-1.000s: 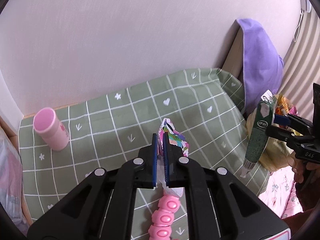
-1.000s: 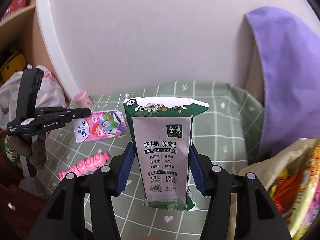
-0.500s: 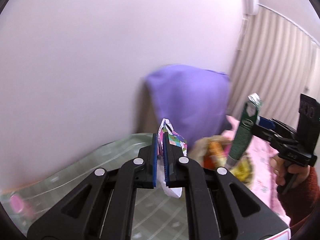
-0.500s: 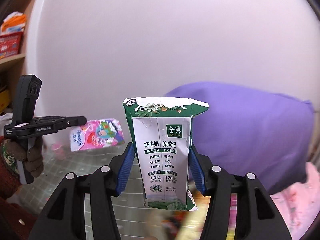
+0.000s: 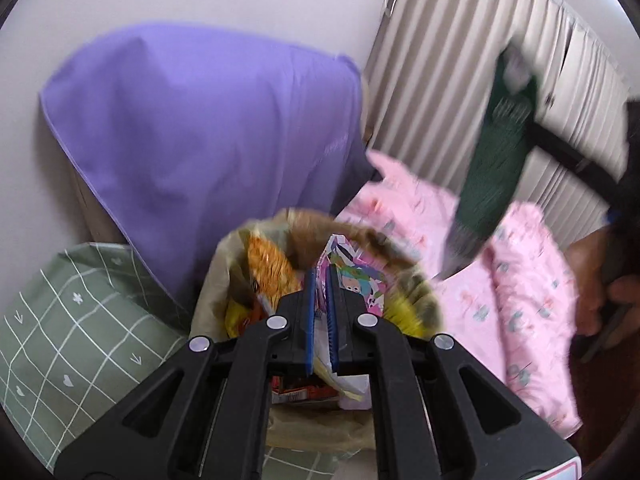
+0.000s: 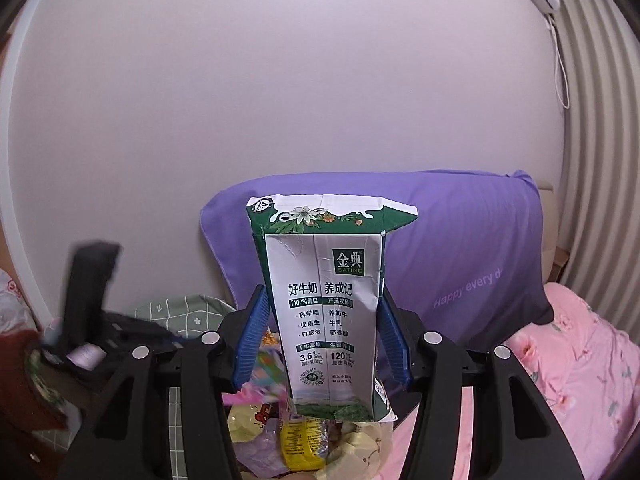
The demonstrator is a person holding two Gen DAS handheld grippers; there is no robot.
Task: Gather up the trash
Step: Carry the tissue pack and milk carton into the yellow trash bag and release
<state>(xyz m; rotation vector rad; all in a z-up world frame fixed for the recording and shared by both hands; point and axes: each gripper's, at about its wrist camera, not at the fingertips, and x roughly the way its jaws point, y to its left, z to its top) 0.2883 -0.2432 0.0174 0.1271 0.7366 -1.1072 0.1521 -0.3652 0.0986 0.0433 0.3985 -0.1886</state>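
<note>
Compared with one second earlier, the green checked tablecloth (image 5: 76, 320) is no longer in the centre of the left wrist view; it is now pushed to the lower left, and the open trash bag (image 5: 224, 280), already full of wrappers, is seen in the middle, just beyond the left gripper (image 5: 319, 312). This gripper is pressed together on a thin colourful wrapper (image 5: 352, 276), which is held over the mouth of the bag. In the right wrist view the milk carton (image 6: 326, 312) is pinched upright between the blue pads of the right gripper (image 6: 322, 344), and the bag is seen at the bottom of the frame under it, where before the table was seen. The purple pillow (image 6: 460, 256) and pink bedding (image 6: 580, 360) are behind. It is judged that both pieces of trash have been carried from the table to the bag, so only the release into it remains; neither piece is let go yet.
</note>
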